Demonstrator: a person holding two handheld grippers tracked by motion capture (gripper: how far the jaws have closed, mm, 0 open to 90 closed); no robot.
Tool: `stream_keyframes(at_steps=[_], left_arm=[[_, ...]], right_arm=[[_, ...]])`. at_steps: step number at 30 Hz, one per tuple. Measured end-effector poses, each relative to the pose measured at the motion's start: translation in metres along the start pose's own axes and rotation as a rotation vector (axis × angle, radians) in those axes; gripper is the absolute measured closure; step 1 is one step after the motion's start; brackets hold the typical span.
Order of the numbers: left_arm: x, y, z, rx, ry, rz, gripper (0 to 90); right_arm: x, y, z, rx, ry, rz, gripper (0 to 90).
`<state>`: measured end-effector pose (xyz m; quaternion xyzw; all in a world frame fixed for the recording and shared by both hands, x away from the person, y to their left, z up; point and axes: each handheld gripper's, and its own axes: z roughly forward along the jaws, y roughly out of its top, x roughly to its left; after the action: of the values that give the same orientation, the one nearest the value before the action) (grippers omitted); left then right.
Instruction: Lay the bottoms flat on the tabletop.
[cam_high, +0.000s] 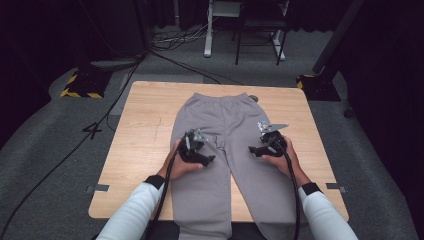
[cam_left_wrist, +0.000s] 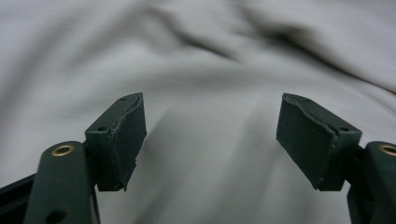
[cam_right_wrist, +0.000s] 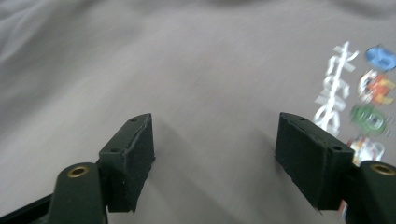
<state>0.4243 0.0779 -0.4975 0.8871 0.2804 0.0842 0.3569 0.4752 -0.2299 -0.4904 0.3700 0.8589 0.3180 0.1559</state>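
Note:
Grey sweatpants (cam_high: 220, 125) lie flat on the wooden table (cam_high: 140, 130), waistband at the far side, legs hanging over the near edge. My left gripper (cam_high: 209, 159) hovers low over the left thigh, jaws pointing toward the crotch. In the left gripper view it (cam_left_wrist: 210, 140) is open, with wrinkled grey cloth (cam_left_wrist: 196, 70) between and beyond the pads. My right gripper (cam_high: 252, 149) sits over the right thigh, pointing inward. It (cam_right_wrist: 215, 156) is open too, over smooth fabric, with a small coloured print (cam_right_wrist: 359, 102) just off its right pad.
The table's bare wood shows left and right of the pants. Black cables (cam_high: 75, 145) run across the grey floor at the left. A yellow-black stand base (cam_high: 82, 85) and white desk legs (cam_high: 207, 35) stand beyond the far edge.

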Motion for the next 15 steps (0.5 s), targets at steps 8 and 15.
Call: stream_keyframes(at_steps=[8,15], left_arm=[[-0.043,-0.041,-0.035,0.016,-0.028,0.07,26.2],[-0.056,-0.083,-0.074,0.019,-0.042,0.088,26.3]], right_arm=[[-0.008,-0.027,-0.022,0.009,-0.004,0.035,25.4],[-0.01,-0.041,-0.036,0.018,-0.011,0.042,24.2]])
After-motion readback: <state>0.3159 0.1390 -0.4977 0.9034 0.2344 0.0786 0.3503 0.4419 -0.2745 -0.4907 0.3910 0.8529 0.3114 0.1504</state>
